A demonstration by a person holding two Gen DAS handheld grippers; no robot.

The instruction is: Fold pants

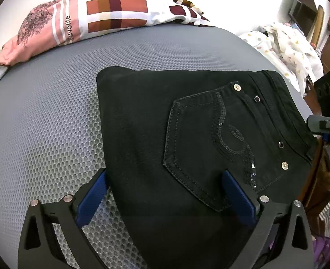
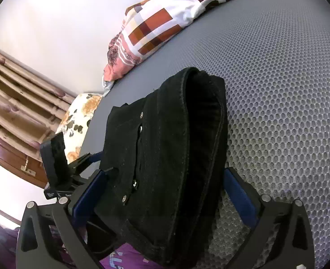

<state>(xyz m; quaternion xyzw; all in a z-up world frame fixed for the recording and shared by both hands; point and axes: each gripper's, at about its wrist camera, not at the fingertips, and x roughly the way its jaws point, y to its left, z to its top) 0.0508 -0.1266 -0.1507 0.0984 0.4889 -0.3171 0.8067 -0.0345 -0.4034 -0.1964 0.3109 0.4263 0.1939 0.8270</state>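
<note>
**Asker:** Where are the pants?

**Me:** The folded black denim pants [image 1: 187, 148] lie on the grey honeycomb-mesh mattress [image 1: 53, 112], back pocket up, with its sequin swirl and metal rivets showing. They form a compact stack near the mattress edge closest to me.

**Asker:** And your left gripper?

**Me:** My left gripper [image 1: 165, 192] has its jaws spread wide. One blue pad [image 1: 93, 199] sits over the bare mesh just beside the pants' edge, the other over the pocket's lower corner. Nothing is pinched between them.

**Asker:** The right one?

**Me:** My right gripper [image 2: 165, 192] also stands spread wide. Seen from here, the waistband end of the pants [image 2: 165, 148] rises between my two blue pads [image 2: 239, 197], the layers stacked and the thick hem curving over the top. I cannot tell whether the pads touch the cloth on either side; the right pad appears apart from it, over the mesh.

**Asker:** What else is on the mattress?

**Me:** A pillow in pink, white and brown checked fabric [image 1: 102, 15] lies at the far end, well apart from the pants. Beyond the mattress, a white cloth with small coloured shapes [image 1: 286, 47] is heaped.
</note>
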